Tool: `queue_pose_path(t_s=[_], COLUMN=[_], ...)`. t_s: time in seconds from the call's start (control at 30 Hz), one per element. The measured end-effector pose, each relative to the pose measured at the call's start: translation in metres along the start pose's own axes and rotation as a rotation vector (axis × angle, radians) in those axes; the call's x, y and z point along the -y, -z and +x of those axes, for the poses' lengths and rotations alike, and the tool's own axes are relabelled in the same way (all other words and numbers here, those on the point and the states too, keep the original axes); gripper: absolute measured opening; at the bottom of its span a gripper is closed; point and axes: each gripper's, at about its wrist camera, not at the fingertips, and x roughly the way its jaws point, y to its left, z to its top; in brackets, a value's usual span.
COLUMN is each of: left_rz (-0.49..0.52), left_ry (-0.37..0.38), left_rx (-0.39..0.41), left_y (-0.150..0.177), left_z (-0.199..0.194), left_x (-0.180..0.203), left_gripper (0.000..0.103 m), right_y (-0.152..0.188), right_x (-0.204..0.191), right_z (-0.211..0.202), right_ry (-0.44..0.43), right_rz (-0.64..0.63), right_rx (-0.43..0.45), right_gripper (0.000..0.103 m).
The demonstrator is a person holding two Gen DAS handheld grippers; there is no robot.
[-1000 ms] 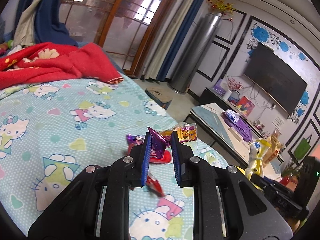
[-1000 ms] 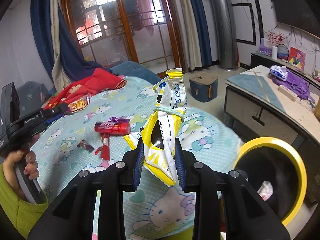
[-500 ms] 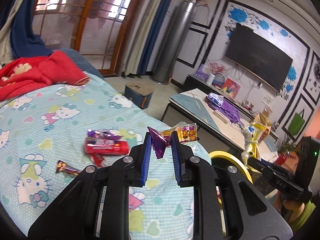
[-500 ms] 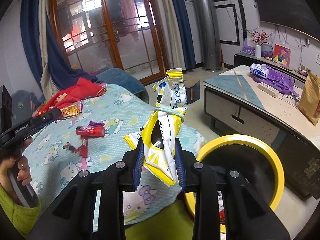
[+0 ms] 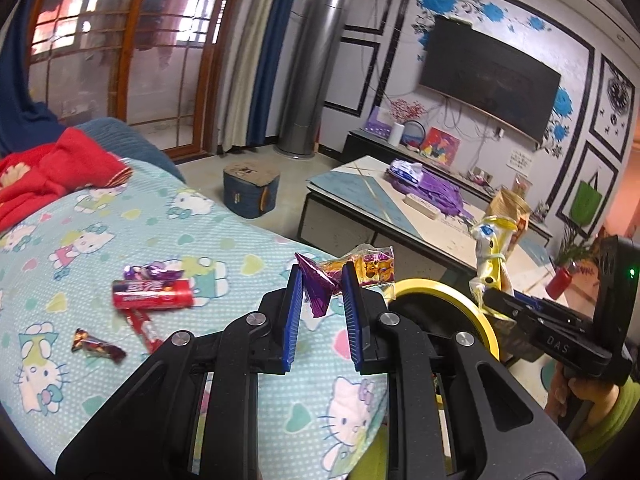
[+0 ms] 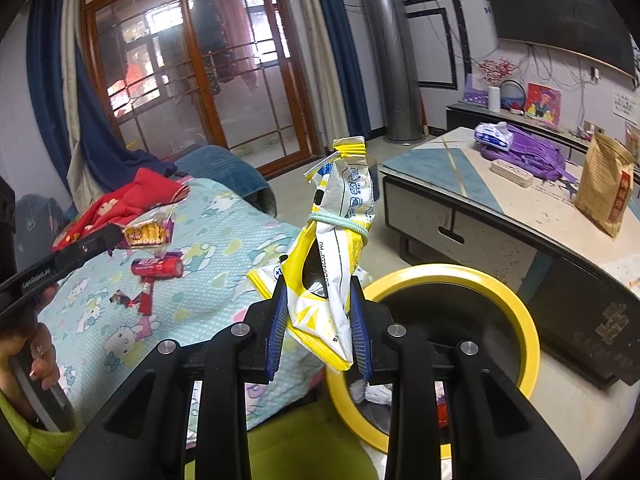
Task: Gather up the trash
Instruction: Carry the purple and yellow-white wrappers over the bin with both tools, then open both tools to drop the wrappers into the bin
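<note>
I'm holding two grippers out over the bed edge right now. My left gripper [image 5: 320, 292] is pinching narrow on a crumpled purple wrapper [image 5: 316, 286], with a clear orange snack packet [image 5: 366, 266] sticking out just behind its jaws, though I cannot tell whether that one is clamped too. My right gripper [image 6: 318, 312] is clamping one yellow-and-white bag [image 6: 334, 248], tied round the middle with a pale green band [image 6: 340, 222], and it's standing upright between the pads. One yellow-rimmed bin [image 6: 516, 304] is sitting on the floor just beside the bed, below my right jaws, with a few scraps lying inside. On the cartoon-cat sheet [image 5: 100, 240] I'm counting four pieces lying loose: one red can [image 5: 154, 294], one purple wrapper [image 5: 154, 270] touching it, one red wrapper [image 5: 142, 328] below it, one dark candy [image 5: 98, 346] near those.
</note>
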Motion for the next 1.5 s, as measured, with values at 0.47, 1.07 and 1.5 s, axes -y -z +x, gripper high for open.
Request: queue_pose_path(t_s=[0.47, 1.07, 1.5], left_rz=[0.134, 0.262, 0.308], left_ry=[0.056, 0.135, 0.168], left_rx=[-0.067, -0.232, -0.328], left_y=[0.014, 0.053, 0.082], left_z=[0.036, 0.111, 0.141], left_x=[0.056, 0.108, 0.126], left_gripper=[0.014, 0.014, 0.015], right_y=[0.004, 0.034, 0.054], right_x=[0.065, 0.125, 0.148], right_z=[-0.004, 0.027, 0.055], right_ry=[0.095, 0.181, 0.192], right_rz=[0.131, 0.245, 0.302], right_rx=[0.006, -0.127, -0.216], right_gripper=[0.028, 0.028, 0.029])
